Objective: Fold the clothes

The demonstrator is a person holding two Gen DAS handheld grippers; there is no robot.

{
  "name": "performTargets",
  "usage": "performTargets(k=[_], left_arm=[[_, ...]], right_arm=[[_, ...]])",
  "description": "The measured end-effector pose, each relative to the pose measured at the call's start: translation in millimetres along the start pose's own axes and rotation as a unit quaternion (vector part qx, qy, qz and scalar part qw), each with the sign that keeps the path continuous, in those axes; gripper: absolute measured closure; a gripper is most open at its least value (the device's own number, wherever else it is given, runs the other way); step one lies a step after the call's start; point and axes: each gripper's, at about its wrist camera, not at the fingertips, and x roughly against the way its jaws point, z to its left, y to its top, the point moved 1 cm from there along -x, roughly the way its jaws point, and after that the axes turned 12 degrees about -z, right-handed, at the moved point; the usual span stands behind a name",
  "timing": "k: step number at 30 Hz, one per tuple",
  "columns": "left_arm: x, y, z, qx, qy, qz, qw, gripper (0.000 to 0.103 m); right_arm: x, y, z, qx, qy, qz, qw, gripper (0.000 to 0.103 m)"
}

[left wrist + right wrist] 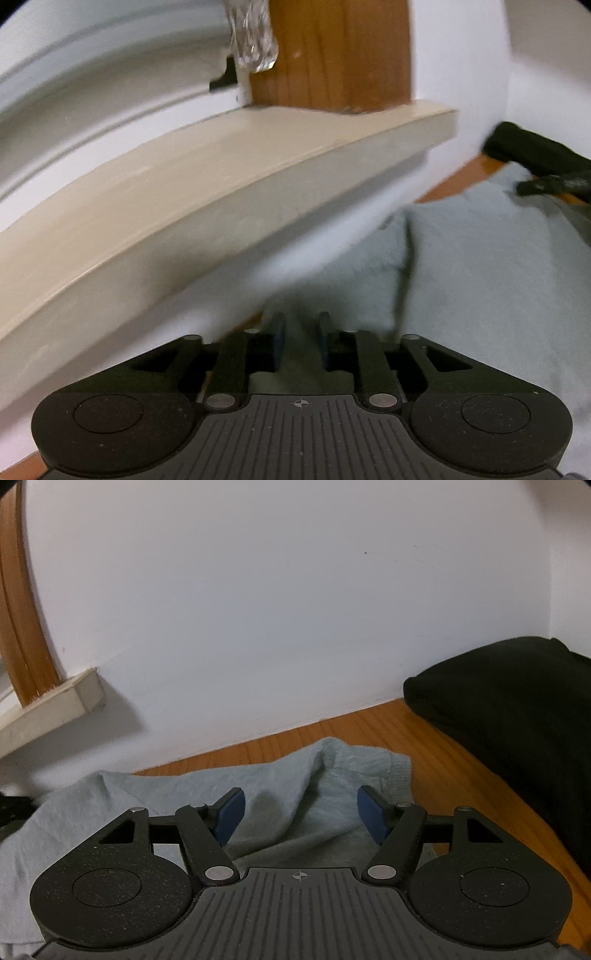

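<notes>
A pale blue-grey garment lies on the wooden table beside the white wall. My left gripper is shut on a bunched edge of this garment, with cloth pinched between the two narrow fingers. In the right wrist view the same garment lies rumpled on the table, its ribbed edge at the far right. My right gripper is open just above the cloth, blue pads wide apart, holding nothing.
A cream window sill with a wooden frame post juts out over the left gripper. A folded black garment lies at the table's far right by the wall. The right gripper's tip shows in the left view.
</notes>
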Motion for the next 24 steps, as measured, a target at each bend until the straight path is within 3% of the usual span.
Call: performTargets(k=[1,7,13,15,18,23,24], left_arm=[[11.5,-1.8,1.0,-0.005,-0.005,-0.003,1.0000,0.067],[91.4,-25.9,29.3,0.010,0.013,-0.004,0.9999,0.058],[175.3,-80.7,69.6,0.060,0.052,0.011,0.9968,0.057],[198.0,-99.1,81.4,0.084,0.059,0.011,0.9947,0.053],[212.5,-115.4,88.8,0.104,0.067,0.005,0.9923,0.047],[228.4,-123.4,90.6,0.114,0.069,-0.022,0.9908,0.047],[231.2,-122.7,90.3,0.114,0.069,-0.030,0.9906,0.052]], right_arm=[[-0.6,-0.1,0.7,0.004,-0.001,0.001,1.000,0.035],[-4.4,-0.2,4.2,0.020,-0.004,0.006,1.000,0.033],[-8.2,-1.8,14.4,0.055,-0.015,0.015,0.998,0.029],[-8.6,-1.9,14.8,0.057,-0.016,0.016,0.998,0.029],[-8.1,-2.0,13.3,0.052,-0.014,0.015,0.998,0.029],[-8.6,-2.0,12.8,0.052,-0.016,0.014,0.998,0.029],[-9.1,-2.0,13.6,0.053,-0.017,0.014,0.998,0.029]])
